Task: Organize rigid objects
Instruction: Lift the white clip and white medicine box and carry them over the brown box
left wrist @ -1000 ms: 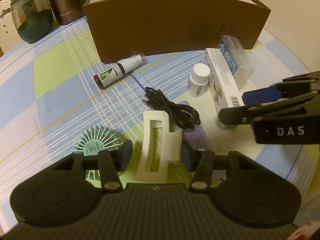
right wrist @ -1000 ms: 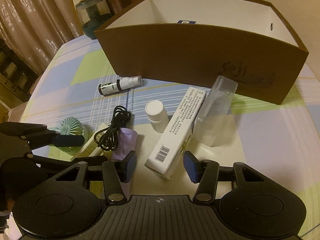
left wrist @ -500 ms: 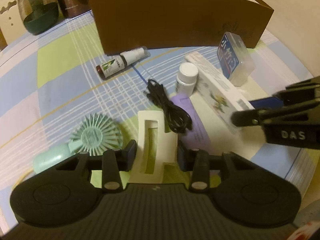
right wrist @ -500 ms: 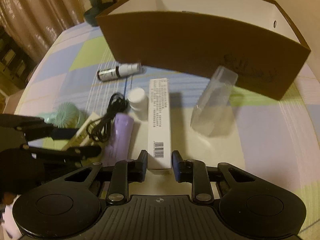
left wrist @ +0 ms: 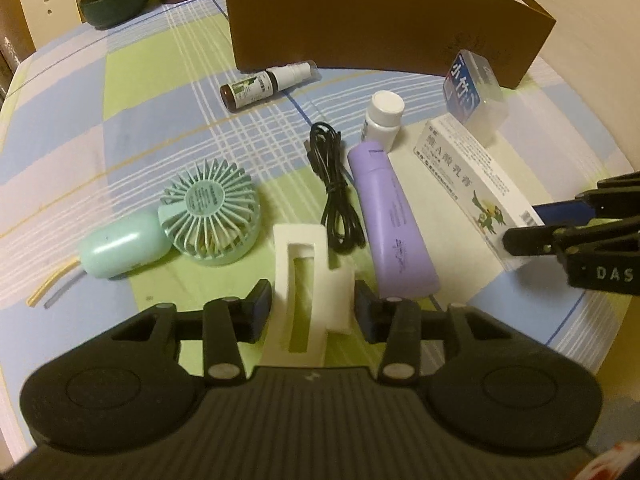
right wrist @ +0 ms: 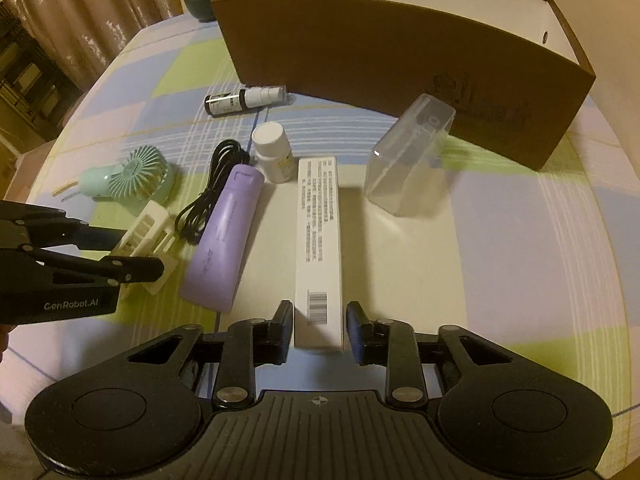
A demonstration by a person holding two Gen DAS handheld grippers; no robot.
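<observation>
Both grippers are matte black plastic. The left gripper [left wrist: 313,309] has blue finger pads, round silver screws at the finger pivots, two disc-shaped mounds at 7 and 5 o'clock, and "GenRobot.AI" printed on its side. The right gripper [right wrist: 319,331] matches, marked "DAS".
</observation>
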